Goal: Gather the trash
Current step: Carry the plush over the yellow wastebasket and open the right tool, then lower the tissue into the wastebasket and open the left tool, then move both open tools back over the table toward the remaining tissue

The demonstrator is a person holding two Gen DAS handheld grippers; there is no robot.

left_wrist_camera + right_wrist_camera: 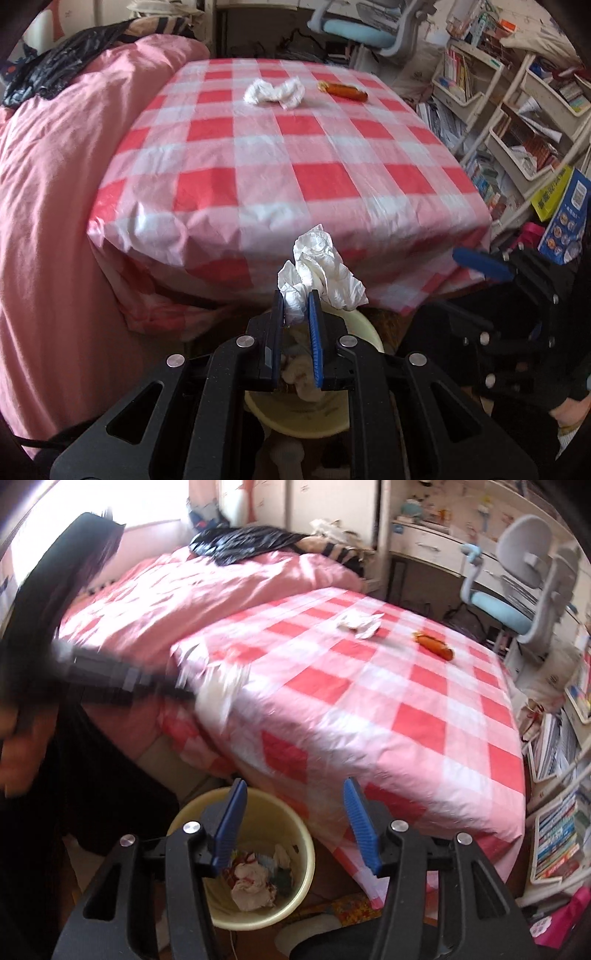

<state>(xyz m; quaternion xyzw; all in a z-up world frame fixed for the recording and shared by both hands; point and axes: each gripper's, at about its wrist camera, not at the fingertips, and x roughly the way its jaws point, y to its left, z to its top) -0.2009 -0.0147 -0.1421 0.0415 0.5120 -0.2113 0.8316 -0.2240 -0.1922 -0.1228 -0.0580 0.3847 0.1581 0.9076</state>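
My left gripper (295, 295) is shut on a crumpled white tissue (325, 269) and holds it over the yellow bin (364, 325) at the table's near edge. In the right wrist view the left gripper is a blurred dark shape (110, 679) with the tissue (218, 686) at the table's left corner. My right gripper (293, 788) is open and empty above the yellow bin (192, 812), which holds several scraps. A second white tissue (275, 92) (360, 622) and an orange wrapper (343, 90) (434, 646) lie at the far end of the checked table (295, 166) (369, 709).
A bed with a pink duvet (55, 184) (184, 583) lies left of the table, a black bag (240, 542) on it. White shelves of books (517, 129) (557, 812) stand right. A blue desk chair (517, 590) stands beyond the table.
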